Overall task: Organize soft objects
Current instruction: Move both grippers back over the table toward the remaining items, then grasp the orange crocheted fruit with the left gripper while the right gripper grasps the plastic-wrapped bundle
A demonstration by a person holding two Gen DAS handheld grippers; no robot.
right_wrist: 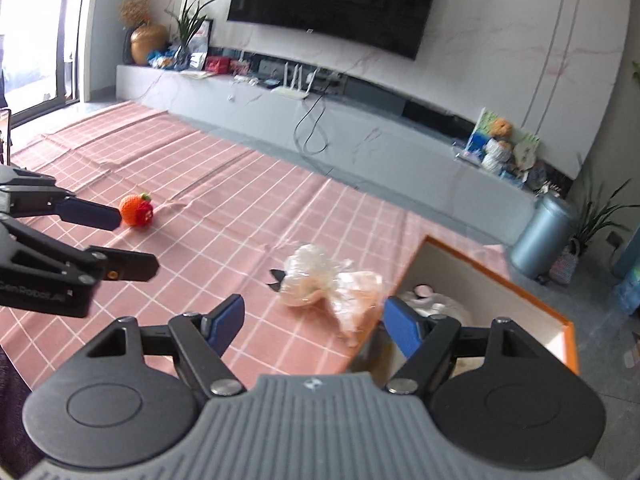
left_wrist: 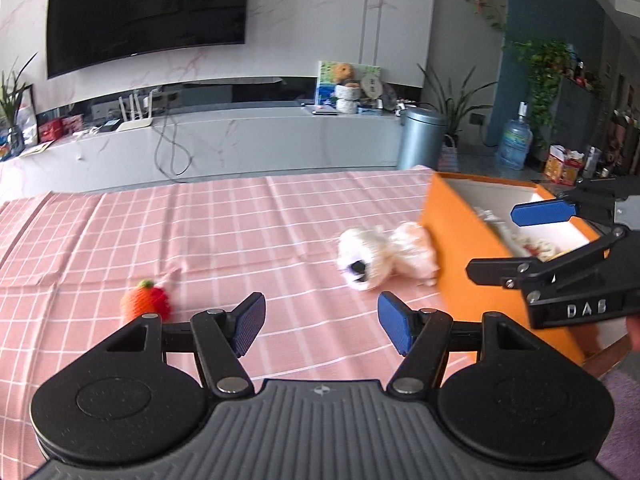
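A white and peach plush toy (left_wrist: 384,256) in clear wrap lies on the pink checked cloth (left_wrist: 224,232), right beside the orange box (left_wrist: 452,236). My left gripper (left_wrist: 322,326) hangs open just short of it, with nothing between its fingers. A small orange knitted fruit (left_wrist: 146,306) rests to its left. My right gripper (left_wrist: 516,240) is open over the box, which holds several pale soft things. In the right wrist view the right gripper (right_wrist: 314,324) is open and empty, with the plush toy (right_wrist: 328,284) just beyond it, the box (right_wrist: 496,264) at right, the fruit (right_wrist: 136,210) and left gripper (right_wrist: 120,240) at left.
Beyond the cloth's far edge runs a long grey TV bench (left_wrist: 240,140) with cables, a router and ornaments under a wall TV (left_wrist: 144,12). A metal bin (left_wrist: 420,138), a water bottle (left_wrist: 514,142) and potted plants stand at the right.
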